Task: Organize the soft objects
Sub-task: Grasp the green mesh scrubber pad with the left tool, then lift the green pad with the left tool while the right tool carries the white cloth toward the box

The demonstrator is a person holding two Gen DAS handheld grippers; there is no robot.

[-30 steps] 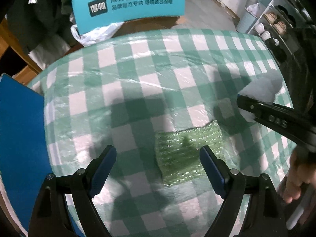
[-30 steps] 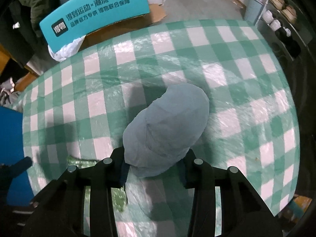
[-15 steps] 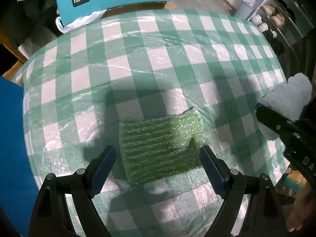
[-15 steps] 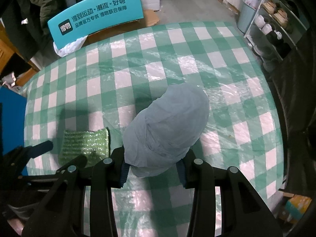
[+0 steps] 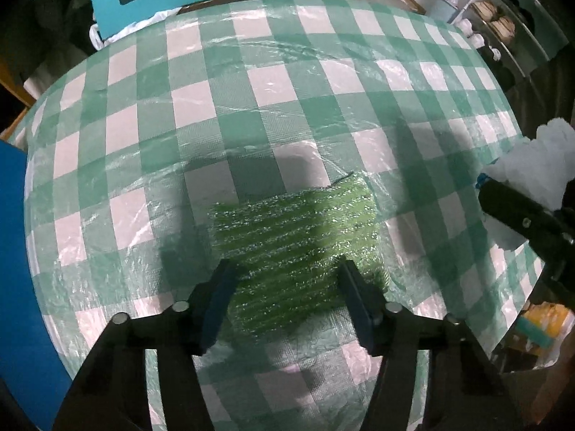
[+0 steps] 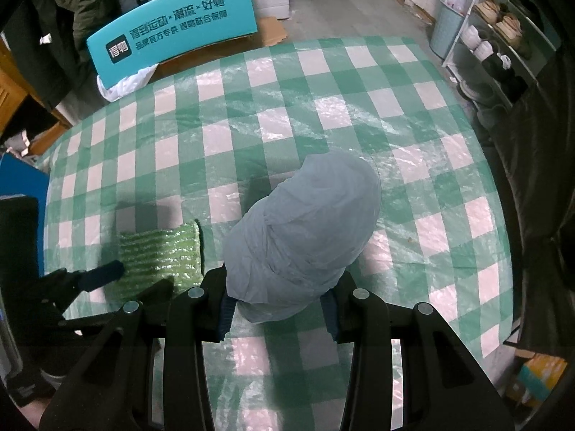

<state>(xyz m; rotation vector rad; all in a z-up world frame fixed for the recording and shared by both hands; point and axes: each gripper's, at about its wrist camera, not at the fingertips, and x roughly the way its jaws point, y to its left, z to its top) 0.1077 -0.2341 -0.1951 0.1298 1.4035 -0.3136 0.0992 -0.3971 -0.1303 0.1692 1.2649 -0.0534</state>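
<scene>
The left gripper (image 5: 287,276) points steeply down at the worktop (image 5: 273,82), and its jaws are closing with the green scrubbing cloth (image 5: 298,240) between them. Its blue pads (image 5: 217,301) stand at either side of the cloth's near part; whether they already press on it cannot be told, and the cloth lies flat on the worktop. In the right wrist view the same gripper (image 6: 107,276) shows at the lower left, one blue finger tip lying over the cloth's (image 6: 161,251) near edge.

The right gripper (image 6: 276,309) is pinching a pale grey-blue soft bundle (image 6: 305,230), wrinkled and wrapped in something like thin plastic film. The pads press into its lower end, and the bundle bulges up and away from the fingers above the worktop (image 6: 323,82). From the left wrist camera this bundle (image 5: 535,165) shows whitish at the right edge, with the right gripper's (image 5: 517,212) black finger across it.

The worktop is covered in a green-and-white check cloth under clear, creased plastic. The green cloth lies just to the left of the held bundle in the right wrist view. Beyond the far edge stands a curved teal sign (image 6: 172,39) with white Chinese lettering, with a white plastic bag (image 6: 125,82) under it. A blue panel (image 5: 21,269) runs along the left side, and a shelf with shoes (image 6: 496,32) stands at the right
</scene>
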